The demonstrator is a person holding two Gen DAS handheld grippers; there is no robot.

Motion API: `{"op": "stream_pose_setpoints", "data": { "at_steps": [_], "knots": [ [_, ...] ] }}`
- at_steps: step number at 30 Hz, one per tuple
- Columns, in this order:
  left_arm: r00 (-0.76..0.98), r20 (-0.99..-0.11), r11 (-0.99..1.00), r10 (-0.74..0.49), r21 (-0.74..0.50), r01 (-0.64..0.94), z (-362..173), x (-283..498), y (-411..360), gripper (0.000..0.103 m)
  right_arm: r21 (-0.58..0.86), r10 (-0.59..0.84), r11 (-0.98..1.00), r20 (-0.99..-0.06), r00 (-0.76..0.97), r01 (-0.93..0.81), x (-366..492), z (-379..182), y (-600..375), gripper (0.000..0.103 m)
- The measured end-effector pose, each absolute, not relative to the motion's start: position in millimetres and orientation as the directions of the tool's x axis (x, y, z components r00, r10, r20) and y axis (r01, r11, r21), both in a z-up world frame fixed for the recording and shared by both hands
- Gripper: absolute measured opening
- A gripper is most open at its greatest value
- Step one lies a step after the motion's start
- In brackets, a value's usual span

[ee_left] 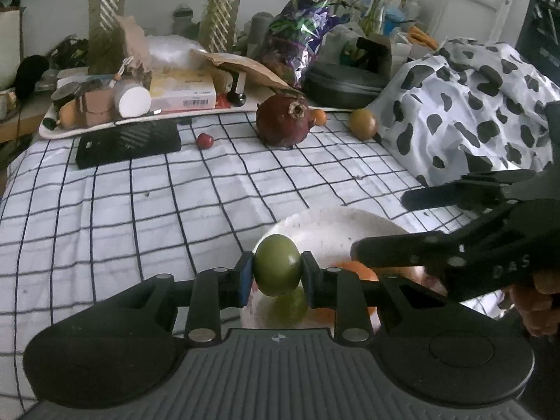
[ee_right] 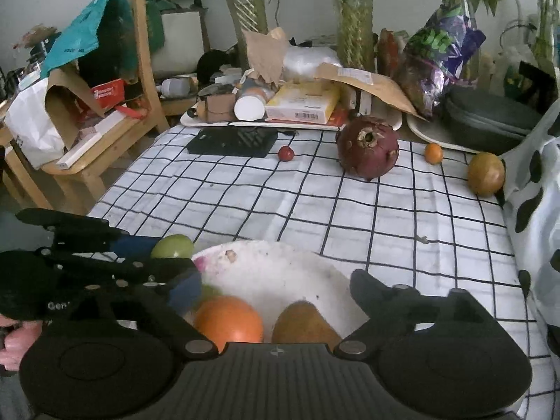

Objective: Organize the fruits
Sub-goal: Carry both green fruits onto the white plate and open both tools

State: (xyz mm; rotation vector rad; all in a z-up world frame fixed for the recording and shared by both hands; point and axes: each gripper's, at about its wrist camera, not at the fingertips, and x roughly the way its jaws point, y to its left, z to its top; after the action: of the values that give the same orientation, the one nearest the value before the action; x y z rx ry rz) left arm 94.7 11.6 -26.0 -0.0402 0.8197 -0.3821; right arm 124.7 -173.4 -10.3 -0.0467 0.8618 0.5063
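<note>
Green fruit (ee_left: 277, 265) sits clamped across its middle in the left gripper (ee_left: 276, 273), just above the white plate's (ee_left: 325, 222) rim. It looks firm, smooth, possibly slippery. The right gripper (ee_right: 276, 297) hangs spread apart over the plate.

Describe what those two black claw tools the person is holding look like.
Both are matte black plastic. The left gripper has two fingers on hinged link bars with silver rivets, blue pads at the tips, and a ribbed grey base. The right gripper is built the same, with pale lettering on its side. No cables show; bare fingers grip the handles.
</note>
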Motion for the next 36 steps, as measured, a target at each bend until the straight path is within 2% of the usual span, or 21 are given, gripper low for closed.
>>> {"op": "stream_pose_setpoints", "data": {
  "at_steps": [12,30,34,36],
  "knots": [
    [0.607,-0.711,0.929,-0.354,-0.19,0.319,-22,62,11,0.027,0.093,0.308,0.924,-0.756,0.578,-0.371,76,-5,-190,0.103],
    [0.535,-0.727,0.877,-0.432,-0.201,0.436,-28,22,-22,0.028,0.077,0.237,0.958,-0.754,0.613,-0.276,45,-2,-213,0.103],
    [0.53,-0.745,0.878,-0.405,-0.155,0.454,-31,21,-34,0.028,0.067,0.223,0.961,-0.759,0.612,-0.267,43,-4,-217,0.103],
    [0.519,-0.762,0.878,-0.386,-0.131,0.46,-34,22,-38,0.04,0.064,0.218,0.963,-0.76,0.613,-0.262,42,-4,-218,0.103]
  ]
}}
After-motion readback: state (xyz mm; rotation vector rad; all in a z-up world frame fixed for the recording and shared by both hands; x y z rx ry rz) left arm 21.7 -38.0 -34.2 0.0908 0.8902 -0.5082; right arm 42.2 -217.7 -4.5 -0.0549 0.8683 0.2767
